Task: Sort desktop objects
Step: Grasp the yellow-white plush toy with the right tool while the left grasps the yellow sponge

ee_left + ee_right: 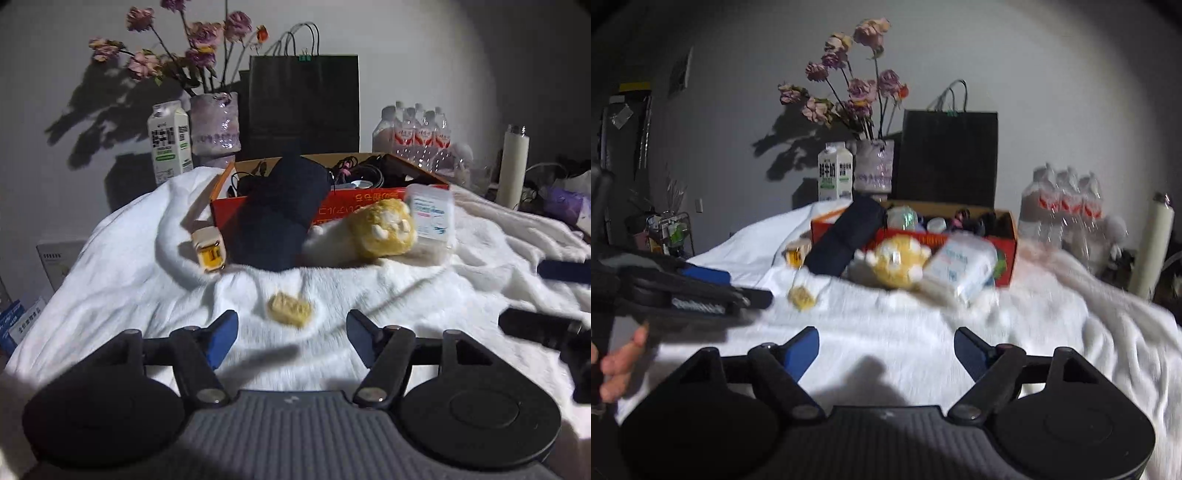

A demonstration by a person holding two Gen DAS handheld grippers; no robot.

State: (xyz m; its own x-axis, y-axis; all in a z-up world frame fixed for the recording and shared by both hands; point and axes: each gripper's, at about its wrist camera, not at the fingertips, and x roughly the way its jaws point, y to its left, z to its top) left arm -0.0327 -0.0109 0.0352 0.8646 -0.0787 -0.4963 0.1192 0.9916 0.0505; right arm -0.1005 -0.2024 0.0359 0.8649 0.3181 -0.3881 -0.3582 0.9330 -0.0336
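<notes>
Both grippers hang over a white blanket [424, 295] with nothing between their fingers: the left gripper [291, 334] stands parted just short of a small yellow block [290, 309], and the right gripper [886, 352] is parted over bare cloth. The likely step is picking up that block, so the left fingers should straddle it squarely and press lightly into the soft pile. Farther back, an orange box [354, 201] holds cables, with a dark pouch [280, 214] draped over its front, a yellow plush [384, 229], a clear plastic case [432, 218] and a small jar [210, 249] crowding its edge. Open room lies only on the near cloth; the 2 grippers sit close together.
</notes>
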